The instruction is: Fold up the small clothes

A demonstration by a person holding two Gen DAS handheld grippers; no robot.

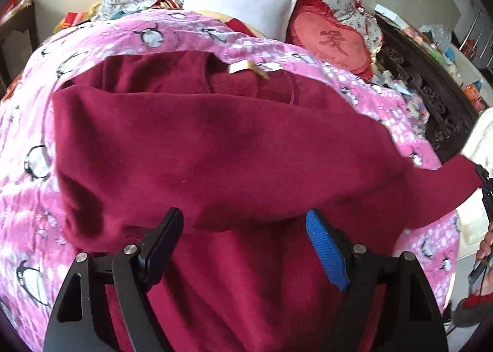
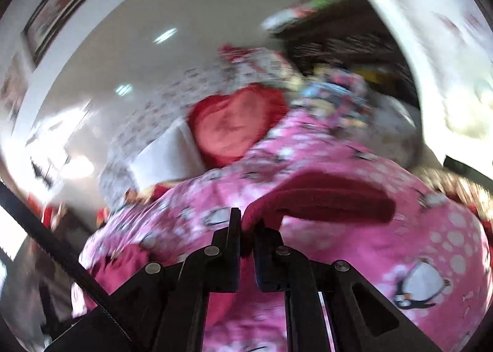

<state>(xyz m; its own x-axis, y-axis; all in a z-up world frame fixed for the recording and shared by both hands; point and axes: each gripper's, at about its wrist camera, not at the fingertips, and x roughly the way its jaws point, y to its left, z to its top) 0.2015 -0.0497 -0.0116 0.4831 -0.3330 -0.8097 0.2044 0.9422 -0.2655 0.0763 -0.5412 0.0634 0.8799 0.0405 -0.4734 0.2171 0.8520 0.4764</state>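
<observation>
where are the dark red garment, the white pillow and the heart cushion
dark red garment (image 1: 215, 148), left wrist view, middle of the spread cloth
white pillow (image 1: 243, 8), left wrist view, centre of its front
heart cushion (image 1: 326, 41), left wrist view, on its face near the stitched character

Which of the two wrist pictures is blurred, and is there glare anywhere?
Right wrist view: motion-smeared throughout, only the right claw fairly crisp. Left wrist view: mostly sharp on the red garment, glare blown out top left, fisheye bending the edges.

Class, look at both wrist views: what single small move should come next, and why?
Probably carry the sleeve end across the dark red top. The right tool is shut on it and lifted off the pink blanket; the left tool hovers open.
</observation>
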